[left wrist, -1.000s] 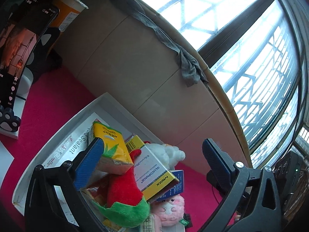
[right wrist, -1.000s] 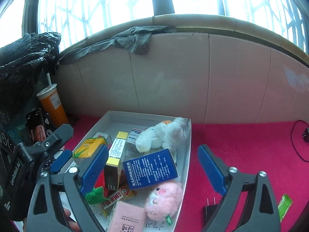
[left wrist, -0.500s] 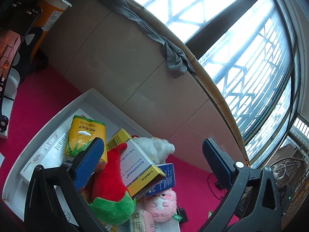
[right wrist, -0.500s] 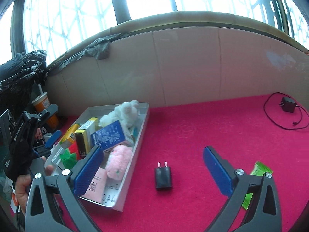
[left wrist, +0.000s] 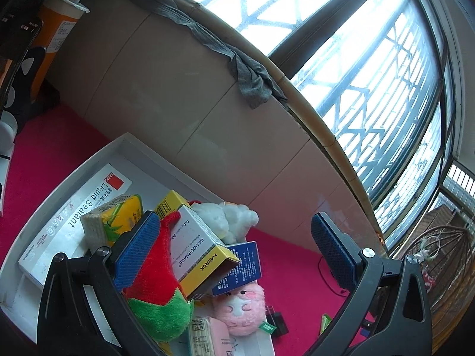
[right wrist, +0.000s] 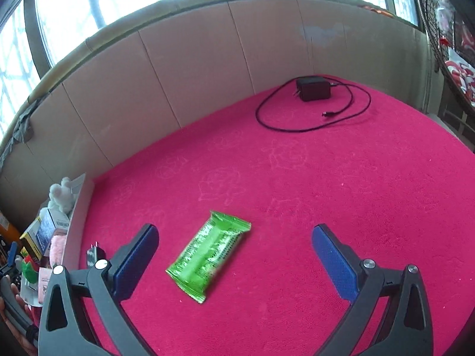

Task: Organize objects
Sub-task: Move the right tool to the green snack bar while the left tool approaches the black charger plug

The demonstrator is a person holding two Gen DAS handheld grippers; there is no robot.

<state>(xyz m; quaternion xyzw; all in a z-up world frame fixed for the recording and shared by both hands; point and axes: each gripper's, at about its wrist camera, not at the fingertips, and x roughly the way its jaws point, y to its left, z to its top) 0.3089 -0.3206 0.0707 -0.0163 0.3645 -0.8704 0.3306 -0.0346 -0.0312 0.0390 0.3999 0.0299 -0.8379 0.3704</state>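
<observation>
A green snack packet [right wrist: 209,252] lies flat on the pink carpet [right wrist: 297,178], between the blue pads of my open right gripper [right wrist: 234,249], which hovers above it. A small black plug [right wrist: 95,255] lies beside the white tray [right wrist: 77,225] at the left. My left gripper [left wrist: 234,249] hangs open over the tray [left wrist: 124,145], holding nothing. Below it lie a red-and-green plush [left wrist: 154,284], a yellow-and-white medicine box [left wrist: 199,249], a blue box [left wrist: 240,264], a pink plush [left wrist: 240,308], a white plush [left wrist: 225,219] and a yellow drink carton [left wrist: 115,219].
A black charger with a coiled cable [right wrist: 313,89] lies at the far right by the beige padded wall [right wrist: 207,68]. An orange cup with a straw [left wrist: 56,35] and a phone [left wrist: 14,47] stand left of the tray. A grey cloth [left wrist: 249,77] drapes over the wall.
My right gripper swung right, away from the tray, and now sits over the green packet. The left gripper shifted a little above the tray, still open.
</observation>
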